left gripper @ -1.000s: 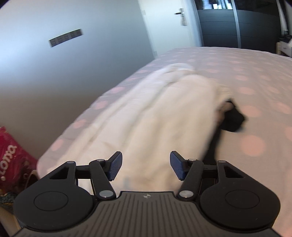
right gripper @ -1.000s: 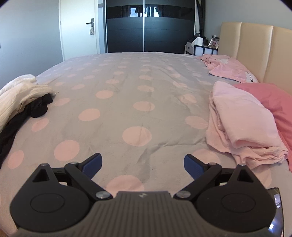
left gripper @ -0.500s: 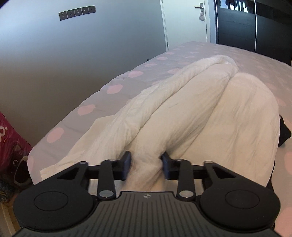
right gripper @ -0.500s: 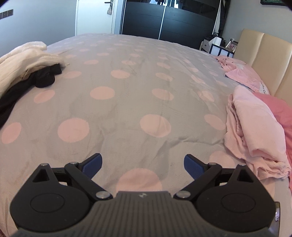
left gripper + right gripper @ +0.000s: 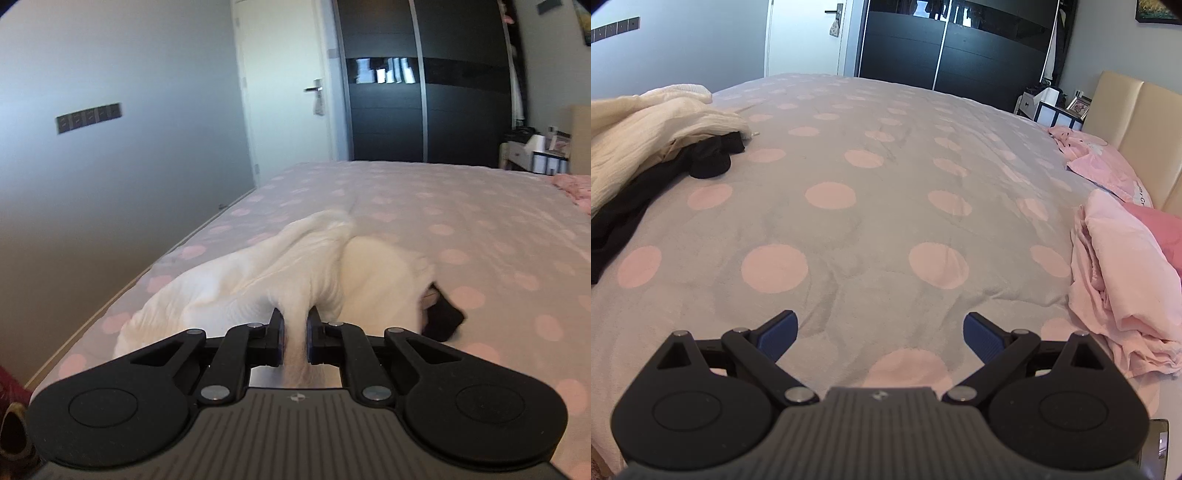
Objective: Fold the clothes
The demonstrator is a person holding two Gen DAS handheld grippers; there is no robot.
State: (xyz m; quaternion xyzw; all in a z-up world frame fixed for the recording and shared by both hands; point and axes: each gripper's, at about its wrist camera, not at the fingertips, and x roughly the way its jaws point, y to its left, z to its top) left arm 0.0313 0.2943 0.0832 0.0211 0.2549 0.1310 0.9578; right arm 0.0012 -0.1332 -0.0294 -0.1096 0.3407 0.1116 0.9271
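At the bed's left edge, about nine o'clock of the grey duvet cover with pale pink dots (image 5: 849, 229), the crumpled cream-white crinkled cotton garment (image 5: 295, 266) lies over a black garment (image 5: 665, 173), and the left gripper (image 5: 294, 334) is closing its jaws on a pinched ridge of the white cloth. The step in hand looks like picking that garment off the pile, so next it likely needs carrying toward the bare middle and spreading flat. At three o'clock, the right gripper (image 5: 880, 330) hovers wide and empty beside a folded pale pink fabric stack (image 5: 1119, 280).
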